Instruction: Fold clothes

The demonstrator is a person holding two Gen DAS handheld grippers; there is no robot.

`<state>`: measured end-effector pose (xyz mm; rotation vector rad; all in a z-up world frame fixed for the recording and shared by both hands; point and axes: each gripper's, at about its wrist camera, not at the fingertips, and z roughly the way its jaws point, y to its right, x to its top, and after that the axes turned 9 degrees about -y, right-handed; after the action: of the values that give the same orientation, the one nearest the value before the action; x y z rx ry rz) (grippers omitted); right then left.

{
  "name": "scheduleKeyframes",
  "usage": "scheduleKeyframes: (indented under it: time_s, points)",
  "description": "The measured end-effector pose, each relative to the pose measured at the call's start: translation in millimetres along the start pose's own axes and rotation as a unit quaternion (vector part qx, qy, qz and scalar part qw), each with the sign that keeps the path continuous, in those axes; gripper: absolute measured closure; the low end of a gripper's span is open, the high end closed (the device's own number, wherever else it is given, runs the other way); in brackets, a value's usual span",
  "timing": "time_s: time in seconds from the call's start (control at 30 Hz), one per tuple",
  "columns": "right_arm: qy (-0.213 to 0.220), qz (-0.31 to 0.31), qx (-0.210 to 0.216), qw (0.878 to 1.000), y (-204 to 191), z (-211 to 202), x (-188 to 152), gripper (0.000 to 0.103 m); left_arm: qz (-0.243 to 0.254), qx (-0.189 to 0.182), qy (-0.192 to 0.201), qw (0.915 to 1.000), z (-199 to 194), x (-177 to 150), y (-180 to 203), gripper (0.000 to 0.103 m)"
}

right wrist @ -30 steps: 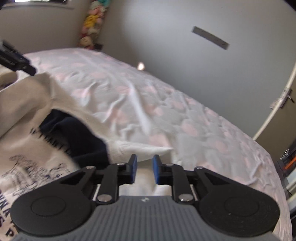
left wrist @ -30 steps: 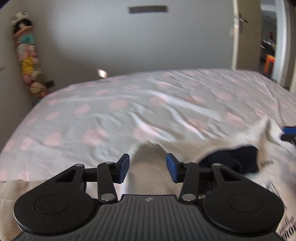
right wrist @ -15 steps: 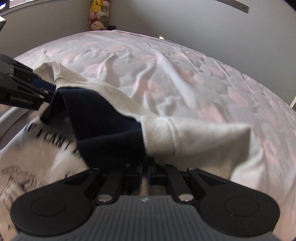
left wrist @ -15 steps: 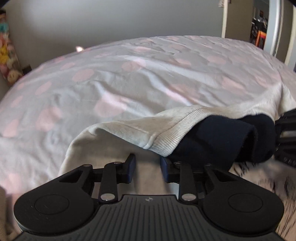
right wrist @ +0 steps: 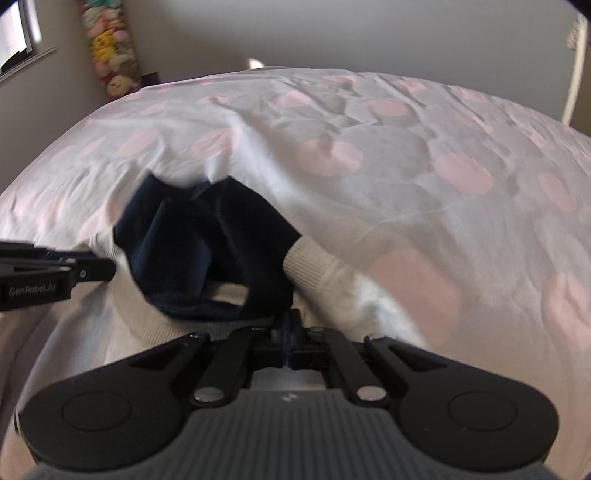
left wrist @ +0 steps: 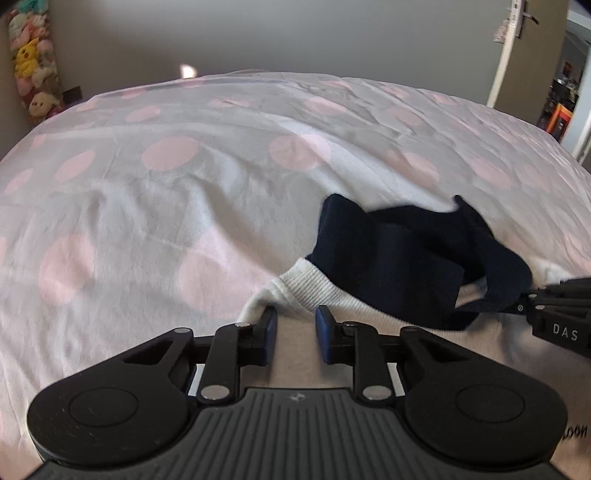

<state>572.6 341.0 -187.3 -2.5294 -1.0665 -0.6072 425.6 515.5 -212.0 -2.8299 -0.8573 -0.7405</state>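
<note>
The cream cotton sweatshirt with ribbed white trim point(left wrist: 314, 288) lies on the bed covered by a white sheet with large pink dots point(left wrist: 166, 192), at the near edge of that bed, directly under both tools. Its dark navy inner collar lining point(left wrist: 399, 258) is turned outward and stands up in loose folds between the two grippers. The left gripper point(left wrist: 294, 332) sits low over the cream fabric with its blue-padded fingers point(left wrist: 269, 332) parted; cloth lies in the gap, and the left pad touches the ribbed edge, but nothing is clamped. The right gripper point(right wrist: 290, 345) has its fingers drawn fully together, with cloth bunched right at their tips where the navy lining meets the ribbed cream band point(right wrist: 314, 266); it appears to pinch the sweatshirt there, though the exact layer caught is hidden by the folds. In the left wrist view the right tool enters from the right edge, its tip touching the navy fabric; in the right wrist view the left tool enters from the left edge, its tip against the cream rib just beside the navy lining. Black printed lettering point(left wrist: 574, 432) shows on the sweatshirt at the lower right of the left view, too cropped to read. A hanging column of plush toys point(left wrist: 31, 59) stands in the far left corner of the room, against a plain grey wall point(left wrist: 295, 33), and a pale door frame point(left wrist: 506, 51) rises beyond the far right corner of the bed.
</note>
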Motion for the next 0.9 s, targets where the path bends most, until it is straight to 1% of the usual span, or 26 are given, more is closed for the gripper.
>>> scheduleKeyframes:
  time_s: [0.07, 0.13, 0.17, 0.2, 0.23, 0.27, 0.33, 0.37, 0.5, 0.6, 0.63, 0.7, 0.77, 0.9]
  points:
    - [-0.013, 0.032, 0.002, 0.999, 1.2, -1.8, 6.6, 0.103, -0.013, 0.002, -0.011, 0.9998, -5.5, 4.1, 0.4, 0.081]
    - [-0.016, 0.035, 0.007, 0.999, 0.2, -12.7, 8.8, 0.103, -0.007, 0.000, -0.017, 0.9998, -18.0, 3.4, 1.6, 0.079]
    - [-0.015, 0.028, 0.008, 0.999, -0.9, -22.6, 7.3, 0.100, 0.001, -0.003, -0.016, 0.9999, -27.8, 0.8, 1.6, 0.076]
    - [-0.012, 0.018, 0.005, 1.000, -1.9, -34.7, 4.1, 0.094, 0.010, -0.005, -0.013, 0.9999, -39.5, -3.1, 1.2, 0.074]
    - [-0.007, 0.009, 0.002, 1.000, -2.1, -48.2, -0.5, 0.089, 0.017, -0.006, -0.010, 0.9998, -52.8, -8.3, -0.1, 0.070]
    - [-0.003, 0.004, 0.005, 1.000, -0.4, -63.4, -6.9, 0.087, 0.021, -0.006, -0.008, 0.9997, -67.3, -14.4, -2.1, 0.063]
    - [0.004, 0.001, 0.015, 1.000, 5.0, -96.5, -22.8, 0.082, 0.026, -0.010, -0.001, 0.9996, -98.8, -30.3, -9.9, 0.061]
    - [0.006, 0.001, 0.017, 1.000, 7.4, -113.9, -34.0, 0.081, 0.023, -0.010, -0.001, 0.9997, -113.0, -42.5, -14.1, 0.060]
    - [0.013, 0.011, 0.013, 1.000, 12.5, -181.8, -94.5, 0.076, -0.005, -0.005, -0.008, 0.9999, -163.4, -103.1, -30.9, 0.059]
    - [0.014, 0.027, 0.017, 0.999, 12.1, -222.4, -153.8, 0.070, -0.026, -0.002, -0.014, 0.9996, -201.2, -148.5, -43.4, 0.057]
    - [0.016, 0.030, 0.015, 0.999, 10.2, -234.1, -174.7, 0.070, -0.033, -0.001, -0.016, 0.9993, -213.8, -163.6, -47.6, 0.056]
    - [0.017, 0.035, 0.010, 0.999, 4.6, -253.1, -211.2, 0.070, -0.046, 0.002, -0.019, 0.9987, -239.0, -193.9, -56.0, 0.056]
    - [0.014, 0.051, 0.015, 0.998, -1.7, -269.8, -245.3, 0.070, -0.064, 0.001, -0.026, 0.9977, -261.0, -225.9, -63.0, 0.056]
    - [0.025, 0.071, 0.028, 0.997, -20.0, -298.7, -302.0, 0.067, -0.104, -0.013, -0.036, 0.9939, -277.9, -286.2, -64.5, 0.056]
